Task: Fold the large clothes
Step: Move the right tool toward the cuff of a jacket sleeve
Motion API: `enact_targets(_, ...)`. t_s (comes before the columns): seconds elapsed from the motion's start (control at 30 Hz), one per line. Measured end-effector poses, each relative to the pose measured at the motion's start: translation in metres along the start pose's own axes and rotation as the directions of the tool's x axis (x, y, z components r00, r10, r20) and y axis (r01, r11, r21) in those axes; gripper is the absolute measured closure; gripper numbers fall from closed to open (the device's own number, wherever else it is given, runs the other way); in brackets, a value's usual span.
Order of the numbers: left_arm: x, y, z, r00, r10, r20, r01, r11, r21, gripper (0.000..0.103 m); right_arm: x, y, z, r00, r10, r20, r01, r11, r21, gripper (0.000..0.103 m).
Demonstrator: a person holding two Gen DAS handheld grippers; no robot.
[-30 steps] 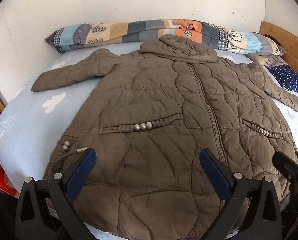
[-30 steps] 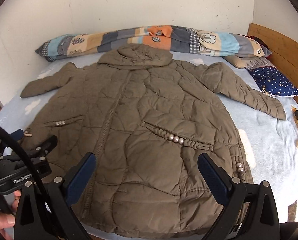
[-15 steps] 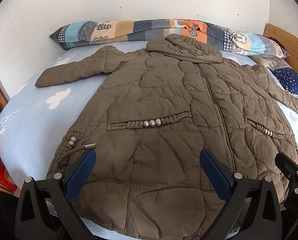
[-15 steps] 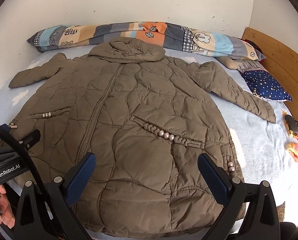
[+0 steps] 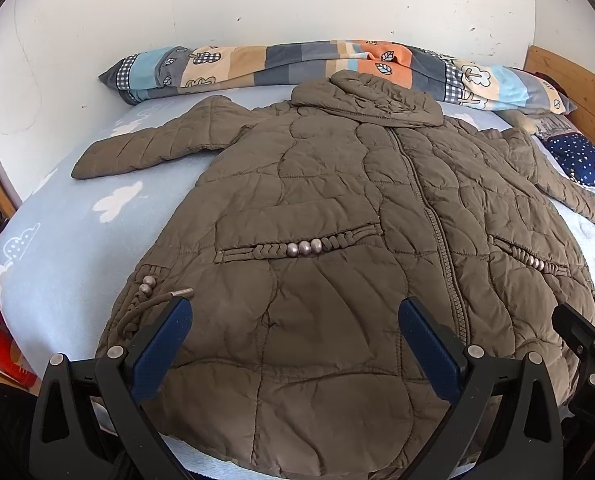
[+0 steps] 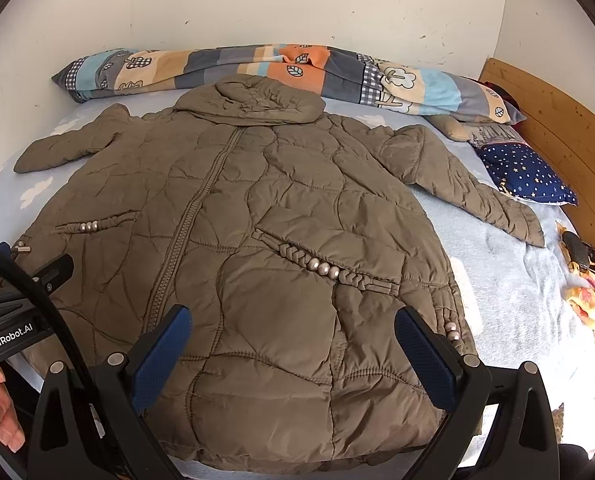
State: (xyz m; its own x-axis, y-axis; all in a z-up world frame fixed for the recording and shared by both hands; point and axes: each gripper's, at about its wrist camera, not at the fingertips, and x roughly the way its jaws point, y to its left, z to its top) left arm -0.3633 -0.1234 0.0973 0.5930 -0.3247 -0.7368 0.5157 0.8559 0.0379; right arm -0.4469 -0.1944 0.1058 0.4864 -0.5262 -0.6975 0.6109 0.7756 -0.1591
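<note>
Olive coat (image 5: 337, 240) flat | left tongs (image 5: 293, 340) wide, empty | right tongs (image 6: 289, 344) wide, empty

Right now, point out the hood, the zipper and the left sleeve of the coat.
hood (image 5: 371, 98), left wrist view, middle of the folded hood.
zipper (image 5: 437, 224), left wrist view, midway down the front.
left sleeve (image 5: 149, 148), left wrist view, the forearm part.

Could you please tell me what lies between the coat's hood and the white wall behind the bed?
A long patchwork bolster lies between the hood and the wall, along the wall; both wrist views show it.
</note>
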Motion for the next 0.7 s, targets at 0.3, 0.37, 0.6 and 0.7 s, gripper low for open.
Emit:
enact_targets(0.3,0.000,0.003,0.001,1.000,0.000,0.001,0.000,1.000,0.001,0.000,0.001,0.001,0.000,1.000,0.002,-0.001,-0.002,1.000,-0.007,0.000)
enact_targets(0.37,0.000,0.003,0.001,1.000,-0.001,0.002,0.001,1.000,0.001,0.000,0.001,0.001,0.000,1.000,0.001,-0.002,-0.001,1.000,-0.007,0.000)
enact_targets(0.6,-0.008,0.010,0.022,0.999,0.008,0.052,-0.007,1.000,-0.016,0.000,0.000,-0.011,0.005,1.000,0.012,0.001,-0.012,1.000,0.027,0.000)
enact_targets(0.7,-0.019,0.019,0.050,0.990,0.024,0.136,-0.021,0.999,-0.024,0.000,-0.002,-0.046,0.016,0.999,0.050,0.005,-0.050,0.990,0.130,0.000)
